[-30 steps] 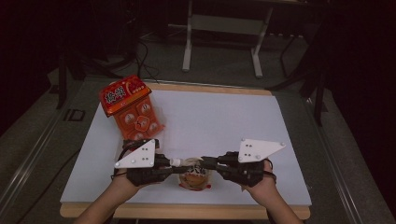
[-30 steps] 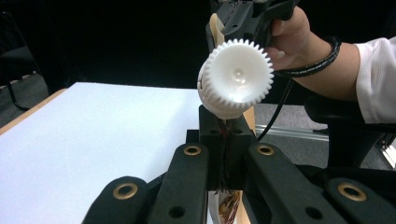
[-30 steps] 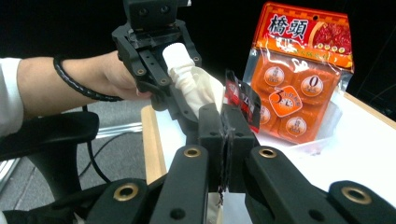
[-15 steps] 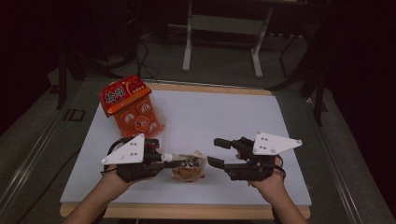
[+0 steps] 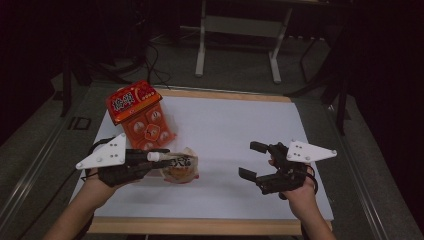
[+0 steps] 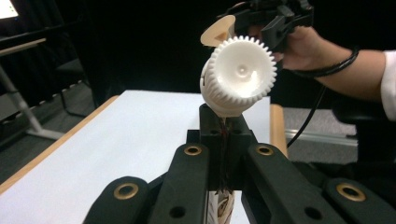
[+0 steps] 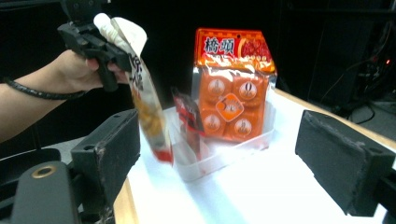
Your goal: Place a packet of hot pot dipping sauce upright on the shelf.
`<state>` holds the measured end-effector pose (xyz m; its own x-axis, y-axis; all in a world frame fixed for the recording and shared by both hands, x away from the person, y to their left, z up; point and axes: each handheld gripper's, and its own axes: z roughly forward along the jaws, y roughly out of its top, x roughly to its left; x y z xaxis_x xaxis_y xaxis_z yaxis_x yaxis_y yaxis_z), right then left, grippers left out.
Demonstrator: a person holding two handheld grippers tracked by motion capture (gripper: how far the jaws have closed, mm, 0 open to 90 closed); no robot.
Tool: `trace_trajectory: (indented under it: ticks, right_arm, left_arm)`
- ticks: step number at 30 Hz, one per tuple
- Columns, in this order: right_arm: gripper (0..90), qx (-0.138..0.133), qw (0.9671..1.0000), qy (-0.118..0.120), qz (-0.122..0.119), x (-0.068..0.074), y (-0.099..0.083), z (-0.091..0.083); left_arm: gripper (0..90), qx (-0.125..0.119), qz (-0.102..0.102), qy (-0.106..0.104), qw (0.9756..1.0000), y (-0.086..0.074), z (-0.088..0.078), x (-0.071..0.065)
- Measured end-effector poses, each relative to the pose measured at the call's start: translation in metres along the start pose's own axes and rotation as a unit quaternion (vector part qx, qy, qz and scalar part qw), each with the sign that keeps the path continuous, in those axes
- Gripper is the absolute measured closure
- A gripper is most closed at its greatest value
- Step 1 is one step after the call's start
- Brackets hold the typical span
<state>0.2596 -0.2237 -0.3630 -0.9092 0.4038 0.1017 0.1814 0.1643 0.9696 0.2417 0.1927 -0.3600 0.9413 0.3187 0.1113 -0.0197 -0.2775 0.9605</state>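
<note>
left gripper (image 5: 150, 161): jaws clenched on spout pouch (image 5: 180, 166) below its cap | right gripper (image 5: 256, 161): jaws just opened, nothing between | pouch still capped, undelivered

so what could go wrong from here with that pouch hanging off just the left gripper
1. The left gripper pinches the spouted pouch only near its white cap, so the body dangles and could swing or slip out.
2. The pouch hangs close to the clear tray holding the orange snack pack; moving it on could knock the pack or tray.
3. The right gripper, whose fingers have just been opening with nothing between them, gives no support if the pouch drops.
</note>
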Motion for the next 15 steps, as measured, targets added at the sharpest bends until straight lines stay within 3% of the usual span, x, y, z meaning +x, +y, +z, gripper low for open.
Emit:
trace_trajectory:
  ticks: [6,10,15]
  right_arm:
    - [14.3,0.012,0.9998,-0.006,0.011,-0.006,-0.010,-0.002]
    - [14.5,0.015,0.9997,-0.006,0.020,-0.009,-0.014,-0.002]
    - [14.5,0.018,0.9995,-0.005,0.025,-0.010,-0.017,-0.002]
  left_arm:
    - [89.6,0.001,-0.005,0.003,1.0000,-0.009,-0.016,0.014]
    - [89.6,0.007,-0.004,0.019,0.9998,-0.017,-0.024,0.023]
    - [89.6,0.007,-0.011,0.025,0.9996,-0.030,-0.030,0.033]
